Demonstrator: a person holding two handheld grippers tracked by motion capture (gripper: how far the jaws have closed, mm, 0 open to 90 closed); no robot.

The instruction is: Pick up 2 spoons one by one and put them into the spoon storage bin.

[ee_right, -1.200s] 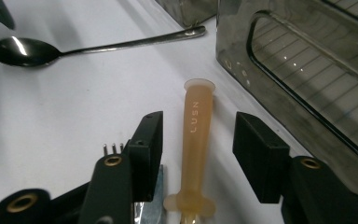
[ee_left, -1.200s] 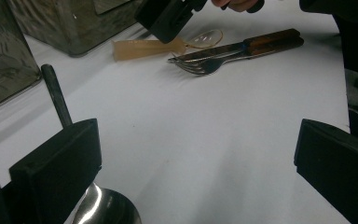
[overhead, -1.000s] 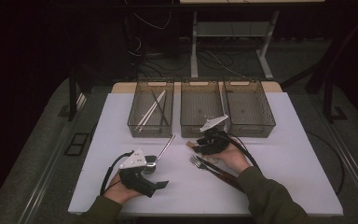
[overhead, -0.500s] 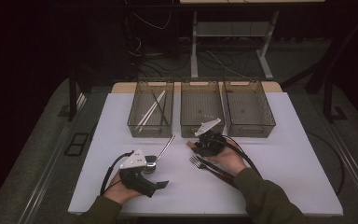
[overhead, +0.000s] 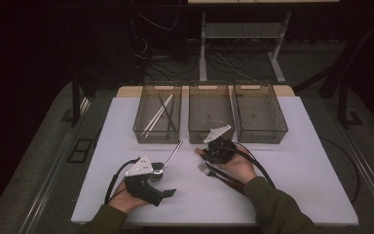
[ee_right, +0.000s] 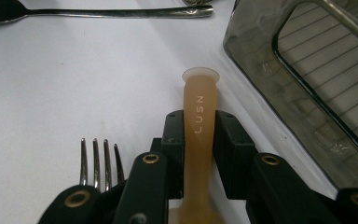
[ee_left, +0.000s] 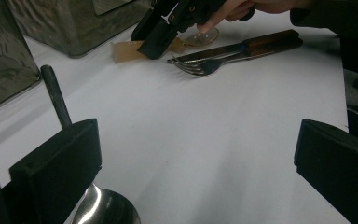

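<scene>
Left gripper rests low on the tabletop near the front-left, jaws spread wide with nothing between them; a metal spoon lies just beside it, bowl right at the left jaw in the left gripper view, handle angled up toward the bins. Left bin already holds a few long thin sticks, chopsticks by the look of it. Moving right: right gripper sits just in front of the middle bin, jaws pinched onto a tan plastic spoon, gripping its handle partway along with the handle end poking out ahead toward the bin wall. A fork with a dark handle lies on the tabletop just beside the right hand, tines close by the gripper. Right bin looks bare. My read: this is a sort-cutlery-into-bins job, and the step in hand is the pick of the tan plastic spoon, grip made, lift not yet done. Next move calls for a clean lift high enough to clear the bin's front rim, then carry forward and release inside. Watch the rim: the handle end is near the wall and could catch on it if the lift is shallow. Room is fine otherwise, with open tabletop to the right and front, and the two grippers well apart.
</scene>
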